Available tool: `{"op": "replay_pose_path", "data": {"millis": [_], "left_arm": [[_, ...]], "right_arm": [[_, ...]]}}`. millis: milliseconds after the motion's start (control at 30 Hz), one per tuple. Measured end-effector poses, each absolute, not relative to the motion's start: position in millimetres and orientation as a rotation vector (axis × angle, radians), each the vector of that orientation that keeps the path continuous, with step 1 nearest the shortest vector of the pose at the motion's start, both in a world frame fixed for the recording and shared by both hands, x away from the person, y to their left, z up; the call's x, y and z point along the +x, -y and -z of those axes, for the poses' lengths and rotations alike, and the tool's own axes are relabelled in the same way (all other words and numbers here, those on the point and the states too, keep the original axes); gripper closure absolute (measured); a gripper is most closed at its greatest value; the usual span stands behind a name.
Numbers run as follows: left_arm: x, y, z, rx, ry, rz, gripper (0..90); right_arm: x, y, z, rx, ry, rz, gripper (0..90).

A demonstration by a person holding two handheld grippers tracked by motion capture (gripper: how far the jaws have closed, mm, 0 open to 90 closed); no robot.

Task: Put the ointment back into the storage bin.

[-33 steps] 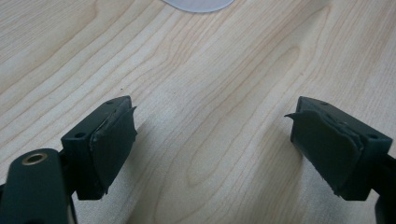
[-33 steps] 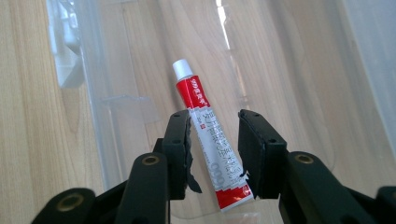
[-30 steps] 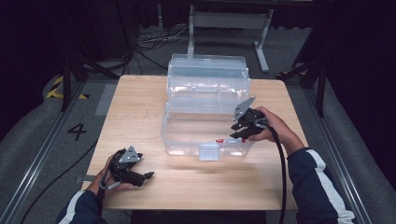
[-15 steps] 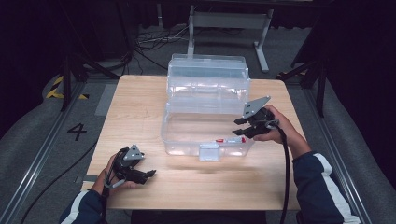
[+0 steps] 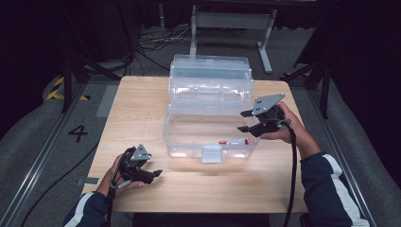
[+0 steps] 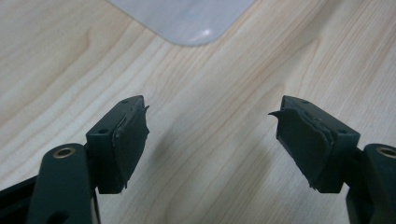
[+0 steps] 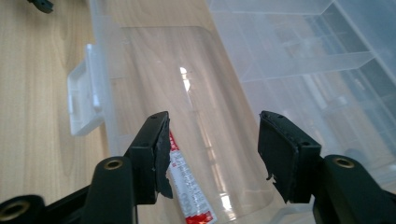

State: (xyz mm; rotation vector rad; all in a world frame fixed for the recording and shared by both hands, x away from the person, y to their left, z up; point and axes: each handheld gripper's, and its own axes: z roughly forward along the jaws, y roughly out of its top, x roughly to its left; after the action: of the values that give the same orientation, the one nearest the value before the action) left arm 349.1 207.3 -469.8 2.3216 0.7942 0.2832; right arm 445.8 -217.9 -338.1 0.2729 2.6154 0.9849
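A clear plastic box point(image 5: 189, 135) stands open in the middle of the wooden table, its lid point(image 5: 210, 71) raised behind it. A red and white tube point(image 5: 234, 141) lies on the box floor near the front right corner. My right gripper point(image 5: 242, 121) hovers over the box's right end, open. Its jaws have just been opening, with nothing between them. In the right gripper view the tube point(image 7: 187, 186) lies below, beside one jaw of the right gripper point(image 7: 212, 121). My left gripper point(image 5: 155, 175) is low over the table's front left, open and empty. Its jaws have just been closing a little.
A white latch point(image 5: 211, 153) sticks out from the box's front wall. A compartment tray point(image 7: 299, 60) sits in the box's back half. The box's rounded corner point(image 6: 187, 18) shows ahead of the left gripper point(image 6: 210, 116). Black stands and cables lie on the floor beyond the table.
My right gripper has risen and drawn back to the right from the box, its jaws wider. The tube stays on the box floor. My left hand has shifted slightly right.
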Motion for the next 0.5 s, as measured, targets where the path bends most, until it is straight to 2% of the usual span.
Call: {"op": "replay_pose_path", "data": {"millis": [67, 267, 500], "left_arm": [[348, -203, 462, 2.327, -0.759, -0.336, 25.2], [349, -196, 442, 2.294, -0.713, -0.370, 25.7], [347, -185, 419, 2.293, -0.647, -0.453, 30.3]], "right_arm": [[447, 218, 333, 0.282, -2.588, -0.985, 43.4], [454, 219, 321, 0.314, -2.523, -0.970, 39.6], [467, 220, 309, 0.353, -2.480, -0.970, 40.2]]}}
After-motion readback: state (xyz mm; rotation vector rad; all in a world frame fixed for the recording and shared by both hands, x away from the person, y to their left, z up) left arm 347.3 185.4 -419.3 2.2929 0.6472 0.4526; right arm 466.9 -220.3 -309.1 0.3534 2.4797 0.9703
